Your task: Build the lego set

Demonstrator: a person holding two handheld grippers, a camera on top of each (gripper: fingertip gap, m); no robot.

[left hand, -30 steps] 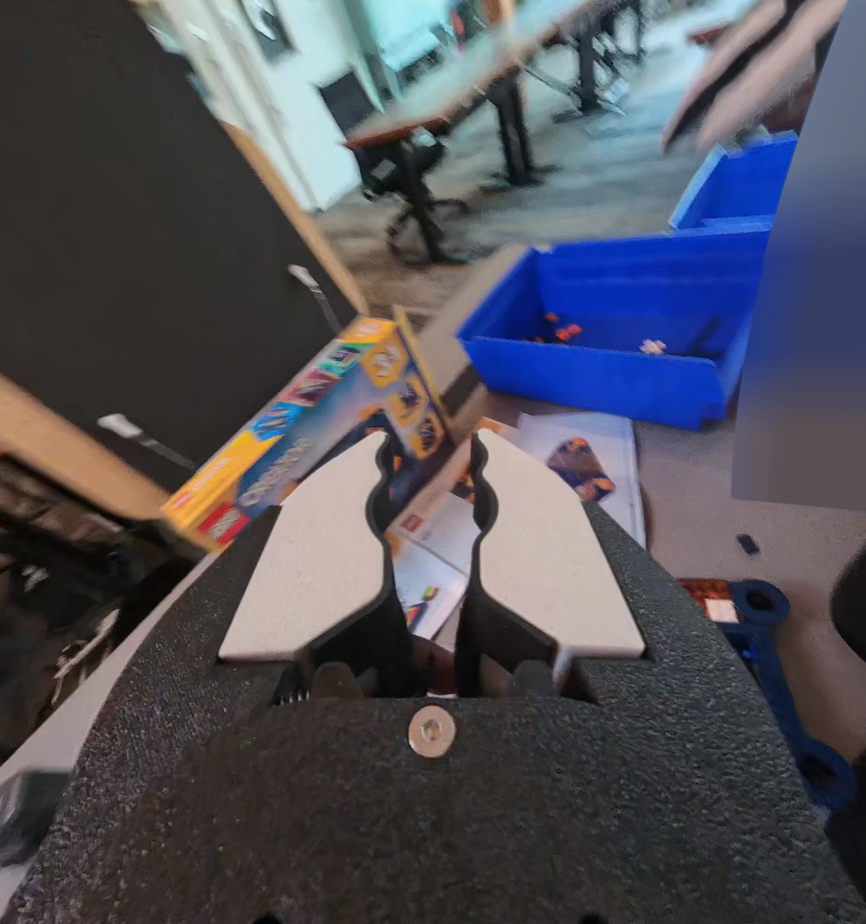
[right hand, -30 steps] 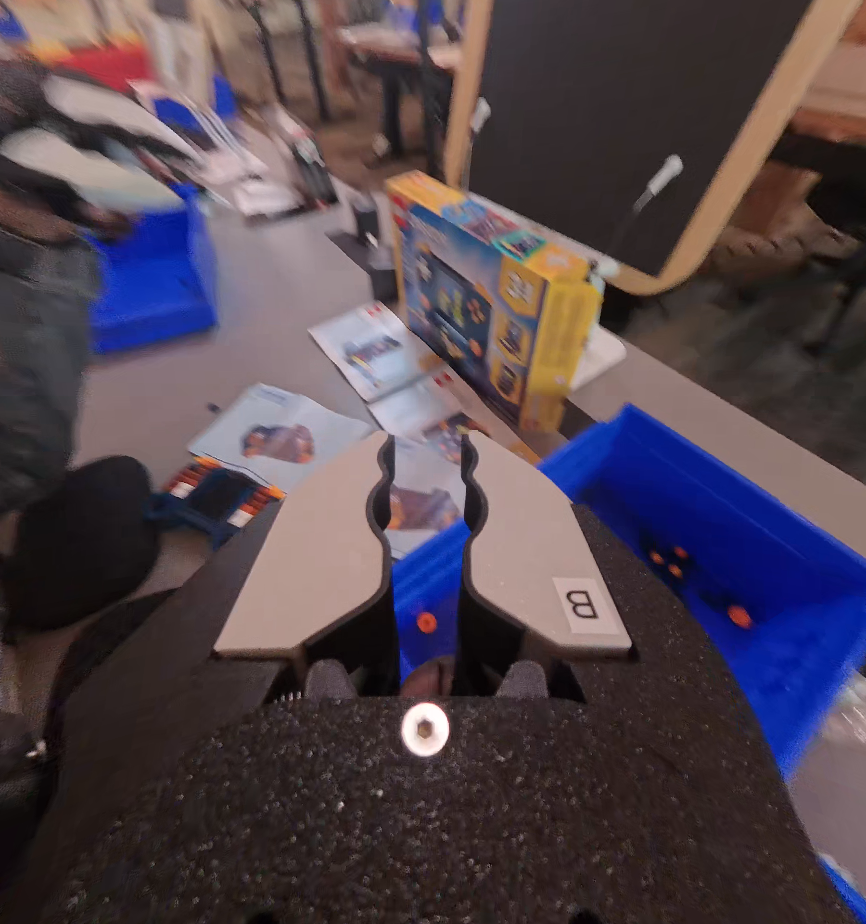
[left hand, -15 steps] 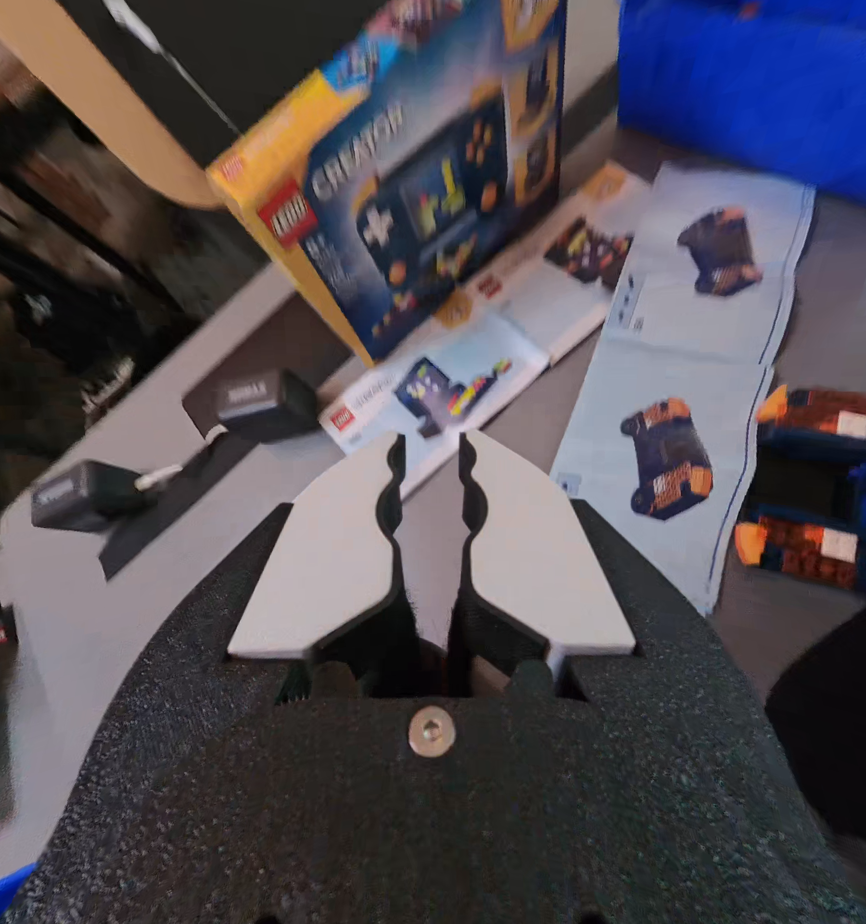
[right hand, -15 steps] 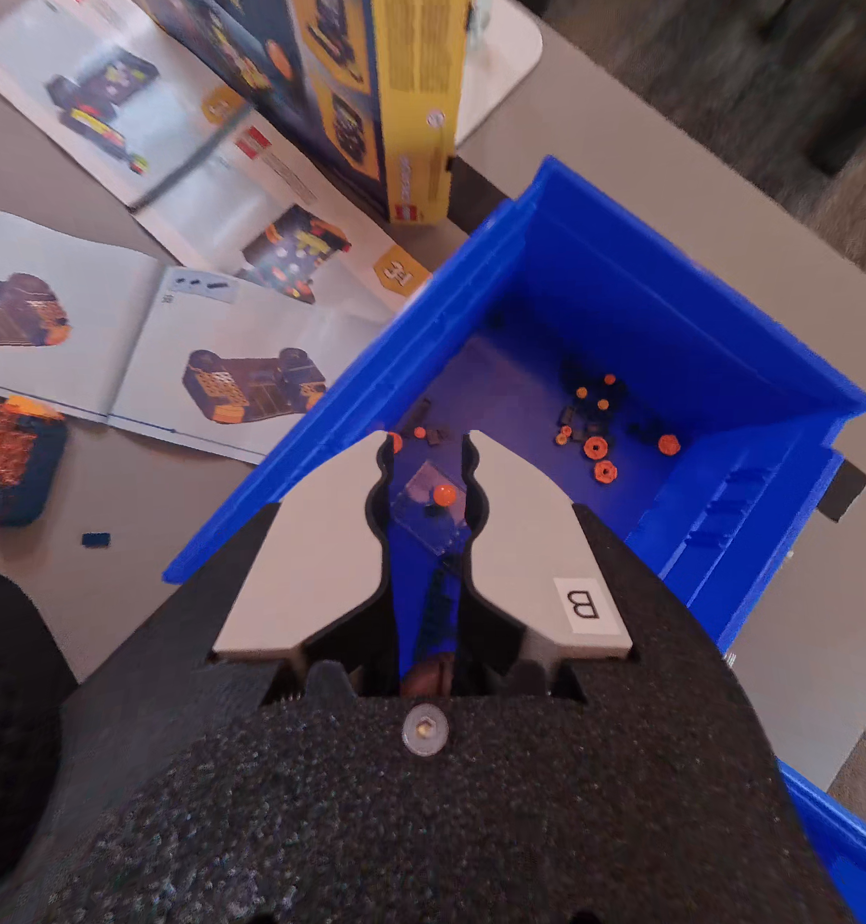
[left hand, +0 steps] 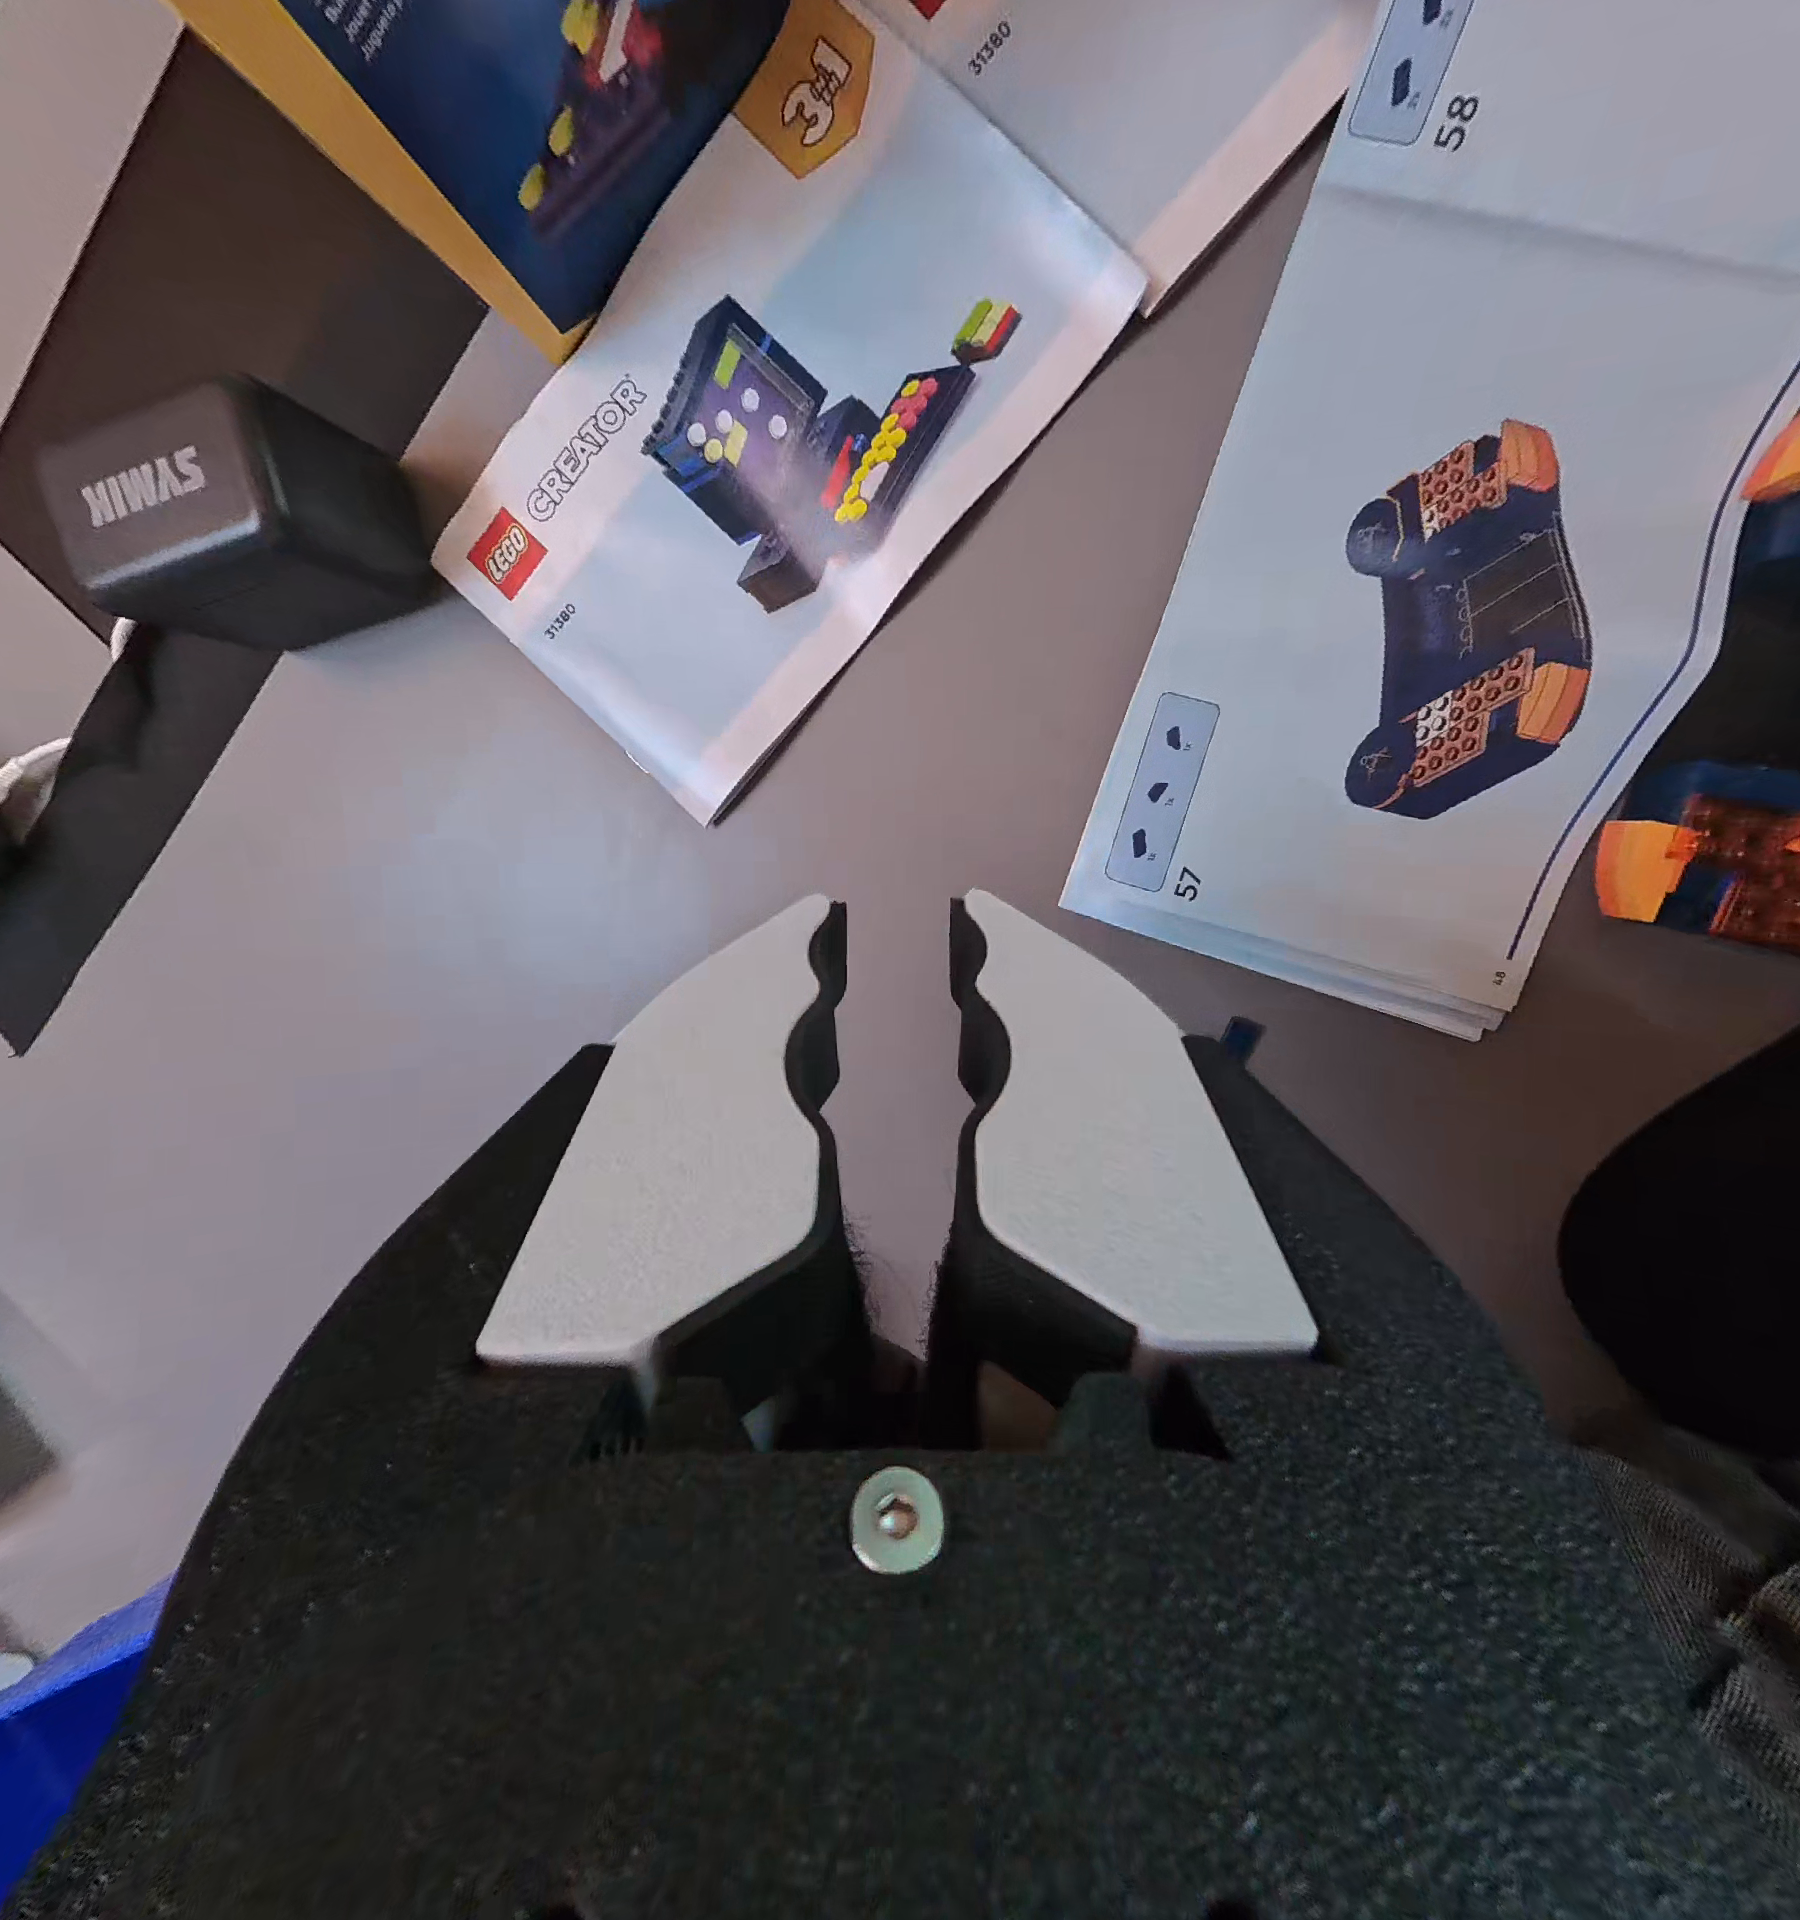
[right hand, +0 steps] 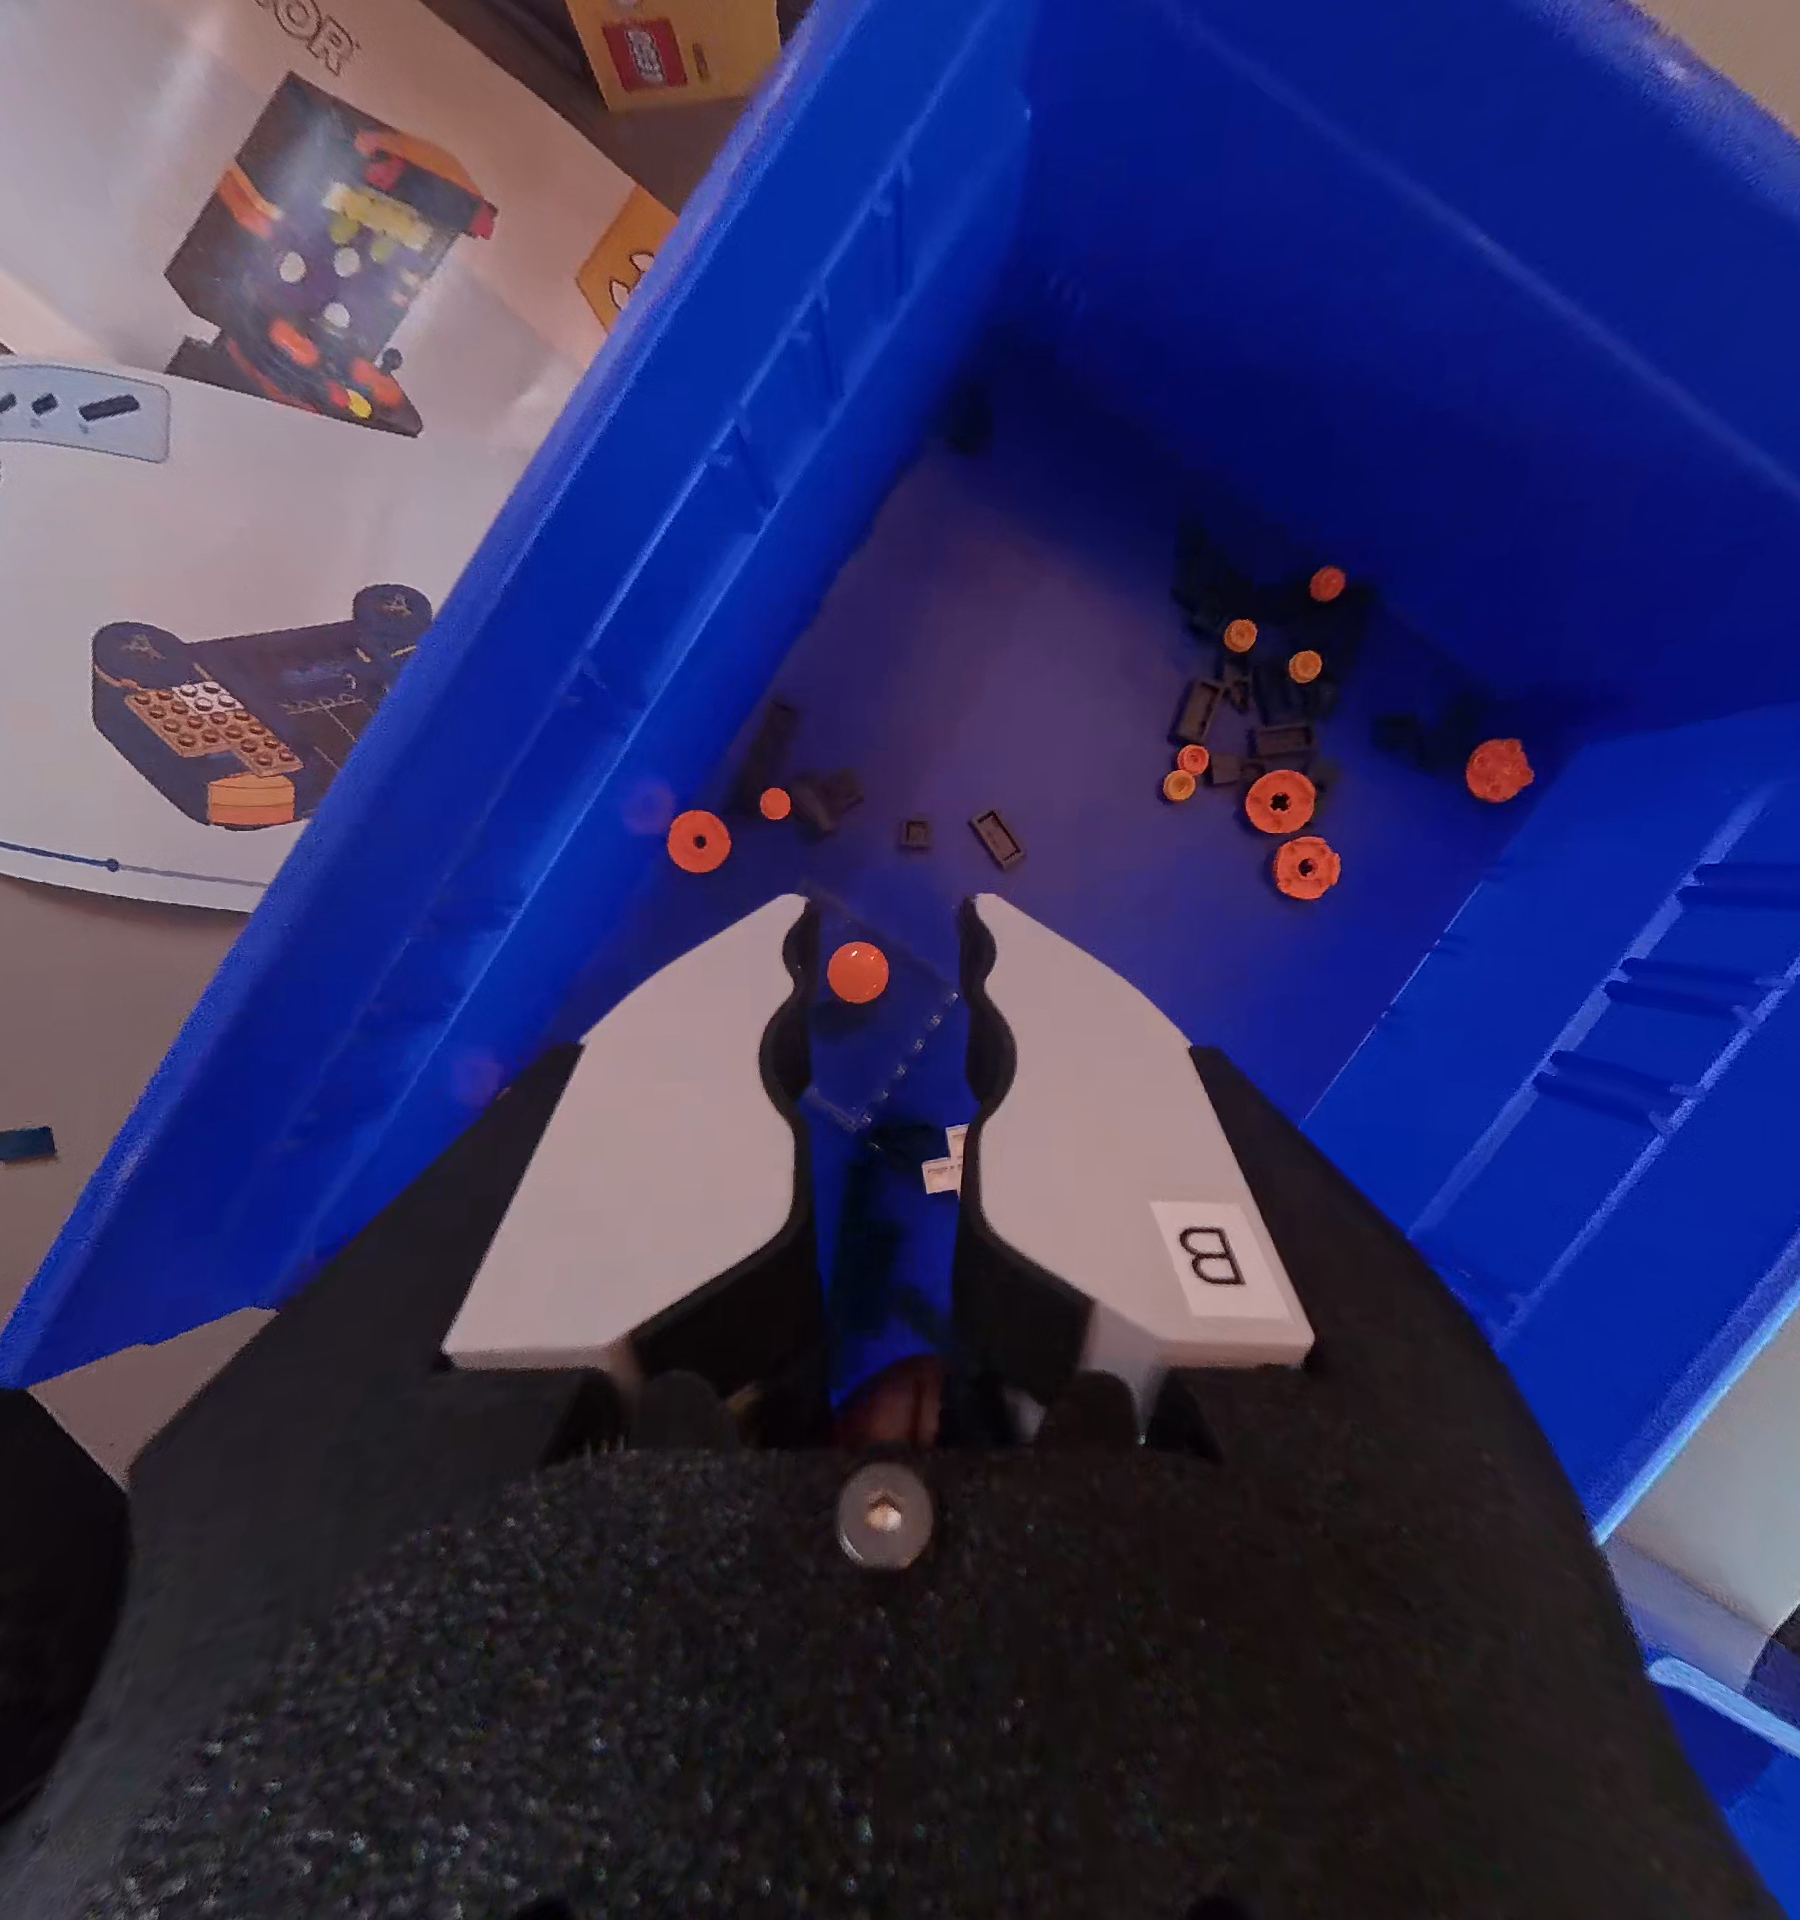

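On the left, the left gripper hangs over bare grey table, its jaws narrowly parted and holding nothing. Ahead of it lie a black charger, a closed booklet and, further right, an open manual. At the far right edge sits the half-built model, dark blue and orange, touching the manual's corner.

To the right, the right gripper reaches into a blue bin, jaws open a little and empty. A clear plate with an orange stud resting on it lies between the fingertips. Dark plates and orange rounds are scattered on the bin floor.

The step looks like picking a part. Judging by the scatter, it would go best to choose a piece lying apart from its neighbours, come straight down, and close across its short sides so it cannot twist.

Only the left view shows the model and charger. Only the right view shows the bin's contents and a stray blue piece on the table beside the bin.
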